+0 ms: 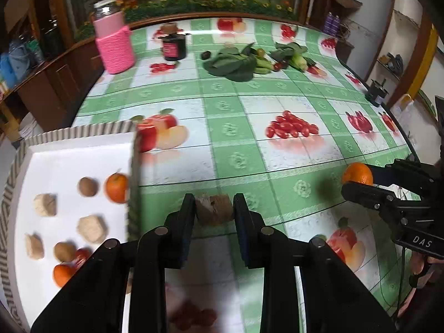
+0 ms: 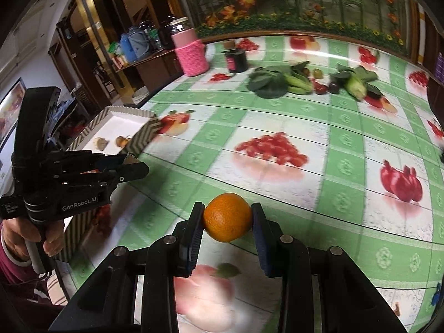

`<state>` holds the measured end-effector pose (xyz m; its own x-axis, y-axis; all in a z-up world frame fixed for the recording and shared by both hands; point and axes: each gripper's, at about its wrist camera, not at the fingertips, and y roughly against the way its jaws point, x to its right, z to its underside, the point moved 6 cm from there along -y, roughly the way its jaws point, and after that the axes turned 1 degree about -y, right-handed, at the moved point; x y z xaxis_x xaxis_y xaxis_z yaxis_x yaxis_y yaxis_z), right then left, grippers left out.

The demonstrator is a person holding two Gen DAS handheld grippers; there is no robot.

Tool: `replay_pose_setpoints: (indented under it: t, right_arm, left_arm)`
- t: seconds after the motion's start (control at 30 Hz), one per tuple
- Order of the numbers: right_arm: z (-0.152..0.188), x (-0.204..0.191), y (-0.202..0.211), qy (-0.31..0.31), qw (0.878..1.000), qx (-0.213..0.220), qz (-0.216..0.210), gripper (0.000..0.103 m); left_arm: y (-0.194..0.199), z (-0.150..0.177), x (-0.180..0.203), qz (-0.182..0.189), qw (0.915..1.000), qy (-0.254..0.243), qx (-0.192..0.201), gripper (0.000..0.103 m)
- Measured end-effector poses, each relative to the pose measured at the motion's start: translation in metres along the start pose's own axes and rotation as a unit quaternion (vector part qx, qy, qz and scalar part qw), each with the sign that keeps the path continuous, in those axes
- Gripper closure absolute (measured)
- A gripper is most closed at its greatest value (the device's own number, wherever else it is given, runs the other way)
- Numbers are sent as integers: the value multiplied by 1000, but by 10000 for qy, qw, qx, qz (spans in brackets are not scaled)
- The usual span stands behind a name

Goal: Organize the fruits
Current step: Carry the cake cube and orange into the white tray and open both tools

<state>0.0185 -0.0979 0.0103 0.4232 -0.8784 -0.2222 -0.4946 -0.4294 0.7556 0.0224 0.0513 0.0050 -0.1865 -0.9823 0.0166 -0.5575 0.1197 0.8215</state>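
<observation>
My left gripper [image 1: 213, 208] is shut on a brown kiwi-like fruit [image 1: 214, 209] and holds it just right of the white tray [image 1: 69, 155]. The tray holds several fruits: an orange [image 1: 116, 187], a brown fruit [image 1: 88, 186], pale chunks [image 1: 91, 229] and more near its front. My right gripper [image 2: 226, 219] is shut on an orange [image 2: 227, 217] above the tablecloth. In the left wrist view that gripper [image 1: 358, 181] and its orange [image 1: 357, 173] are at the right. The left gripper [image 2: 130, 166] shows at the left of the right wrist view, near the tray [image 2: 125, 119].
A pink knitted jar [image 1: 115, 45] and a dark jar [image 1: 174, 46] stand at the table's back. Leafy greens, corn and small fruits [image 1: 249, 61] lie at the back middle. A small dark device [image 1: 376, 91] sits at the right edge. The green checked tablecloth [image 1: 249, 152] covers the table.
</observation>
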Motion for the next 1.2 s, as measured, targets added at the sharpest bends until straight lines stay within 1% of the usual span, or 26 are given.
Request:
replay_pose_setpoints:
  t: [0.27,0.67,1.0,1.2]
  right_arm:
    - [-11,-45,-8,315,9993,17,-183,69]
    - [-26,-111,-31,783,9957,-49,-483,69]
    - [-35,-155,-50,1092,9917,-134,-660,69]
    - [-38,-170,-63,1182,9903,-221,-695,69]
  left_arm:
    - [23,11,-36,-387,9990,162,184,78]
    - [39,29,-89,-849,9953,419,218,78]
    - [44,39,-123,-1025,9924,644,209,78]
    - [43,44,-141,-1080,9909,787,178,78]
